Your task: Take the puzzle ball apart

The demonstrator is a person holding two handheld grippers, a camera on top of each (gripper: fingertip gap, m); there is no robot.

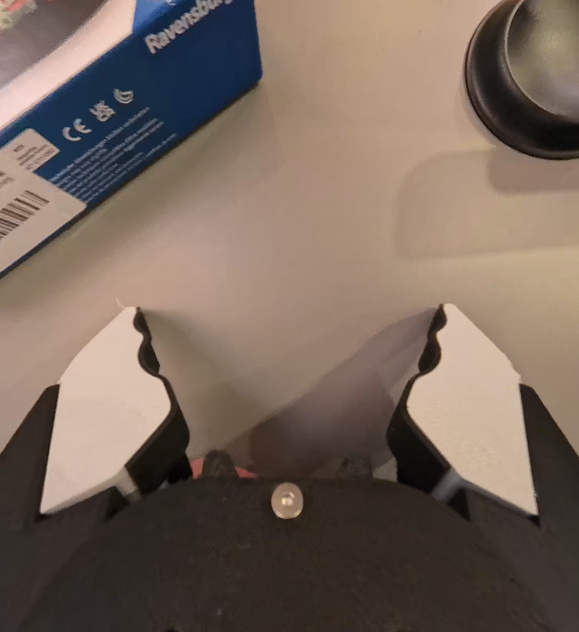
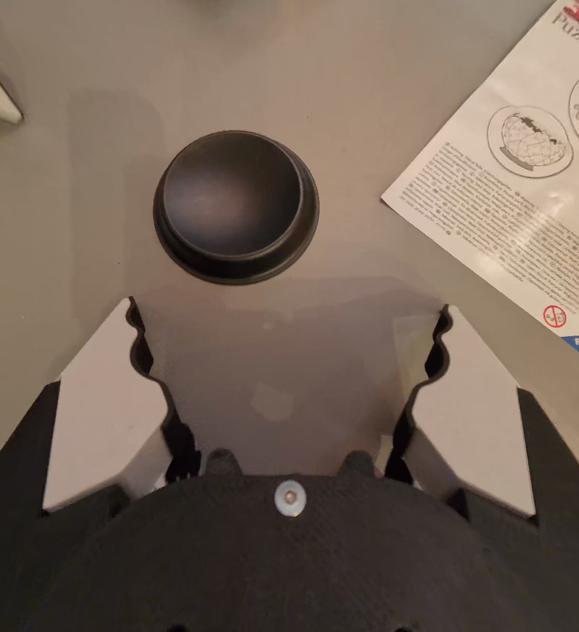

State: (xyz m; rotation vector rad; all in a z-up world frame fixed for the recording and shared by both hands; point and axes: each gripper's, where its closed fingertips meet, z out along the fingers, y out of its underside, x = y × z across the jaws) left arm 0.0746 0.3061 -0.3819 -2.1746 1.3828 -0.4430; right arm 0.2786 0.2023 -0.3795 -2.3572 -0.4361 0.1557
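hovered over the grey tabletop with left tool and right tool both spread wide and empty, black stand ahead, blue box and leaflet aside, puzzle ball unseen.

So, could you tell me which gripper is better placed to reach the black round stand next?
The right gripper, probably: the black stand sits straight ahead between its open fingers. For the left gripper, also open, the stand lies far off to the upper right.
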